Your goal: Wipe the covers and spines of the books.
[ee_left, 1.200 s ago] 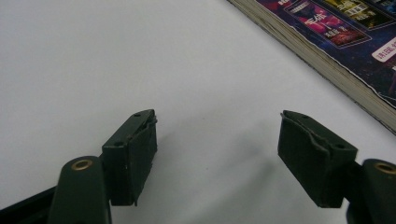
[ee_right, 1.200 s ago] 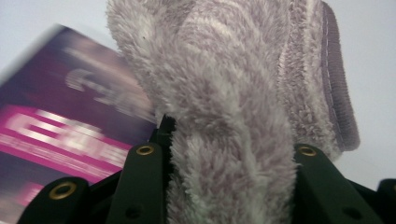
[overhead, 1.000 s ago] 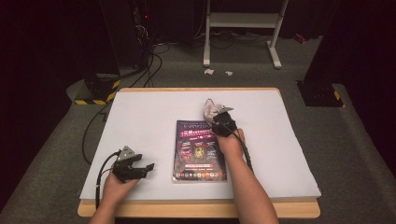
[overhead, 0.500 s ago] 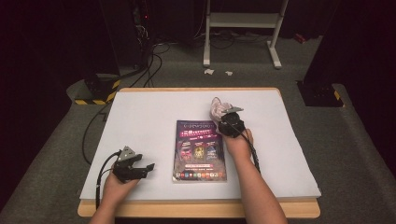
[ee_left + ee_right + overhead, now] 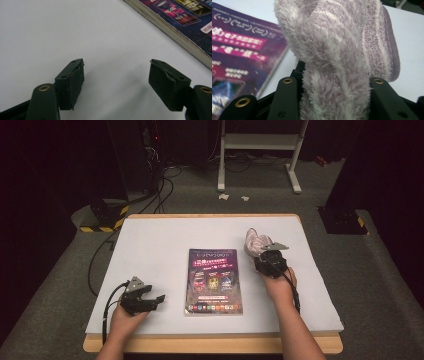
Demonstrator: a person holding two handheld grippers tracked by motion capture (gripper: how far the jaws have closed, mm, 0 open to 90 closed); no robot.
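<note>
Your right tongs (image 5: 261,251) are clamped on the fluffy lilac cloth (image 5: 256,241), which bunches up between the black jaws in the right gripper view (image 5: 332,57) and sticks out ahead of them toward the far edge of the worktop (image 5: 150,240). Compared with a second ago, that hand has carried the cloth sideways off the top right corner of the purple magazine (image 5: 214,281) and a little upward, so it now hangs over bare white surface between the magazine and the worktop's right edge. The jaws have just been easing apart slightly with the cloth between them, yet the pile looks pressed on both sides, so I would judge the grip good for now; whether the cloth's lower end brushes the worktop is hard to say from the high view. That likely means the magazine's cover is finished with, or the cloth is being taken away to be set down. Your left tongs (image 5: 150,299) have not moved: they rest near the front left corner, jaws wide apart over bare worktop (image 5: 116,75), holding nothing, with the magazine's page edge (image 5: 175,32) just beyond them.
</note>
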